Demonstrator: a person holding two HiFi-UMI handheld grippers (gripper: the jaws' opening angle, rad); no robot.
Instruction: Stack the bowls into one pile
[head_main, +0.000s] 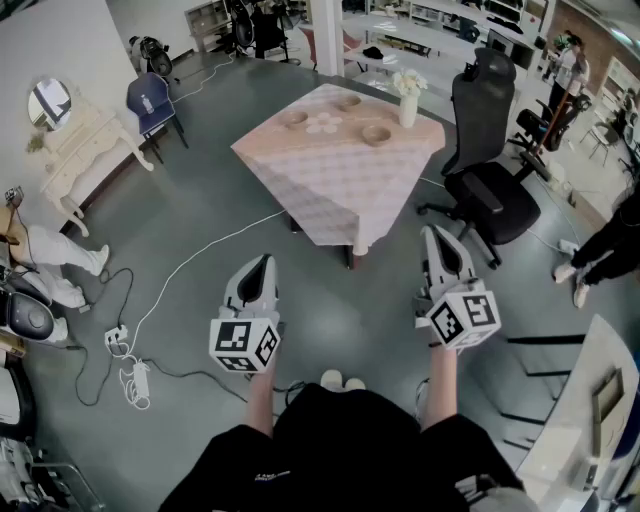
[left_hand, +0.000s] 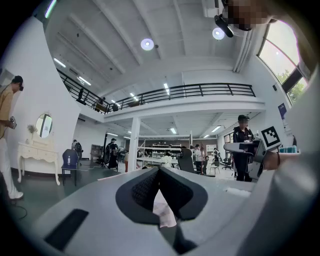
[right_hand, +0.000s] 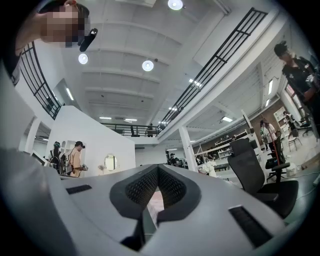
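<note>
Standing on the grey concrete floor (head_main: 180, 210), a person in dark clothing holds out 2 white grippers, each with a square-marker cube at its back. The left gripper (head_main: 264, 262) is clenched: in the left gripper view its dark ribbed pads (left_hand: 145, 190) meet at the tips with nothing gripped between them. The right gripper (head_main: 433, 234) is clenched and empty too, its pads (right_hand: 142, 187) touching at the tips, and it tilts slightly upward. Both point toward the table ahead and are well apart from it.

On the floor to the left lies a white cable with a power strip (head_main: 125, 350).

Further on stands a square table draped in a pink checked cloth (head_main: 340, 190). On its far half sit 3 tan round bowls, each apart from the others and none stacked: 1 at the left (head_main: 293, 118), 1 at the back (head_main: 348, 101) and 1 at the right (head_main: 376, 134). Between them lies a pale flower-patterned round piece (head_main: 325, 124); I cannot tell whether it is a bowl or a plate. A white vase of pale flowers (head_main: 408, 100) stands upright near the right corner.

A black office chair (head_main: 490, 180) sits just right of the table. Far left, by the white wall, are a cream dressing table with an oval mirror (head_main: 75, 150) and a blue chair (head_main: 150, 100).
</note>
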